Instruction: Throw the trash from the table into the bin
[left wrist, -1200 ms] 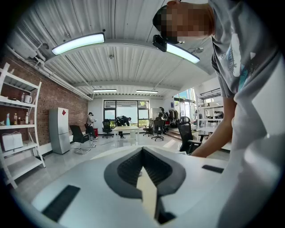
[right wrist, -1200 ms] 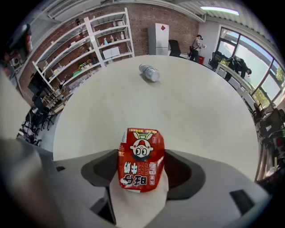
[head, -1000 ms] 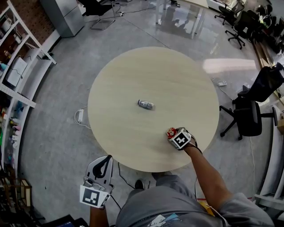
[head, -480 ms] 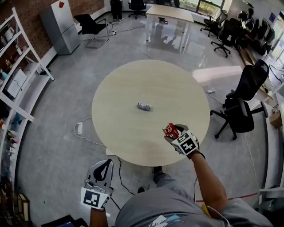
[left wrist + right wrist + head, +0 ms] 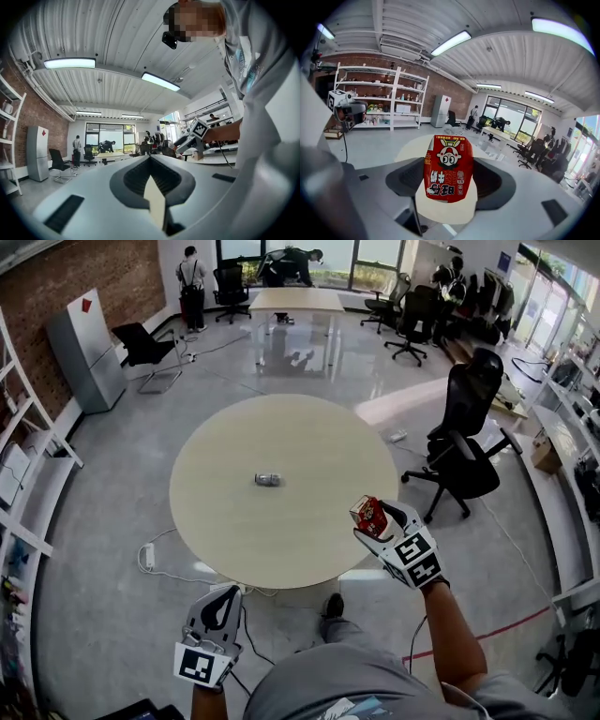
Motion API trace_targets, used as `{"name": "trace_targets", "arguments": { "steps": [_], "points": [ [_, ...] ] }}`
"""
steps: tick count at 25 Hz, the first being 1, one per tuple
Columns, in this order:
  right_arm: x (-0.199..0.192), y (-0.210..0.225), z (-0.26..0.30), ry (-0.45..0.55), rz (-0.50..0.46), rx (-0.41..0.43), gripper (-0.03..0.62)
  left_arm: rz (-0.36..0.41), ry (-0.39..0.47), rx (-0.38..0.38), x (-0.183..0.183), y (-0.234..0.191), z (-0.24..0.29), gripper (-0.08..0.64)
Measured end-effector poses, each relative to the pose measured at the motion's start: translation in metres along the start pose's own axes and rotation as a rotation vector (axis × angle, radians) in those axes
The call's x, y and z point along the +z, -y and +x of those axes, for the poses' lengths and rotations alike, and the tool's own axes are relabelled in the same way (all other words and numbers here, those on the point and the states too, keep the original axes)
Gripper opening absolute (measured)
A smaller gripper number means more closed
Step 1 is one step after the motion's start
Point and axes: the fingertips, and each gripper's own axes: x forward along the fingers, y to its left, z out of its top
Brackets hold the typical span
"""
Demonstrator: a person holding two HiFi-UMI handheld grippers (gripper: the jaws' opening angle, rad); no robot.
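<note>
Holding the red snack packet (image 5: 448,168) were the jaws of my right gripper (image 5: 449,197). They were squeezed on its lower part. The packet was lifted up near the right edge of the counter (image 5: 216,521), not lying on it.

I thought the packet could slip out. It looked soft and puffy, and most of it stuck up free above the jaws. A fast swing could shake it loose onto the floor. I also could not see a bin anywhere, so I might have carried it the wrong way. A small silver can (image 5: 268,480) lay on its side near the middle of the counter, and I could have forgotten it.

The right gripper view showed me the cartoon face on the packet and how the jaws gripped it. The head view showed the packet only as a tiny red spot. But only that view showed the can, and my left gripper (image 5: 217,601) down low beside my body. The left gripper view showed its jaws pressed together with nothing in them.
</note>
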Motion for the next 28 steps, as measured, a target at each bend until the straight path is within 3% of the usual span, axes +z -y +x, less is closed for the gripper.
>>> {"name": "trace_targets", "arguments": {
  "steps": [7, 13, 20, 23, 28],
  "points": [
    [-0.035, 0.053, -0.139, 0.019, 0.063, -0.235, 0.33, -0.024, 0.041, -0.248, 0.019, 0.083, 0.061, 0.043],
    [-0.107, 0.105, -0.275, -0.009, 0.162, -0.437, 0.33, -0.015, 0.025, -0.45, 0.042, 0.185, 0.118, 0.043],
    [-0.271, 0.14, -0.47, -0.094, 0.297, -0.659, 0.33, 0.008, 0.012, -0.686, 0.029, 0.381, 0.184, 0.043],
    [-0.35, 0.141, -0.566, -0.145, 0.366, -0.762, 0.33, -0.007, 0.011, -0.781, 0.03, 0.477, 0.194, 0.043],
    [-0.474, 0.13, -0.703, -0.226, 0.487, -0.888, 0.33, 0.031, -0.02, -0.93, 0.022, 0.635, 0.205, 0.043]
  ]
}}
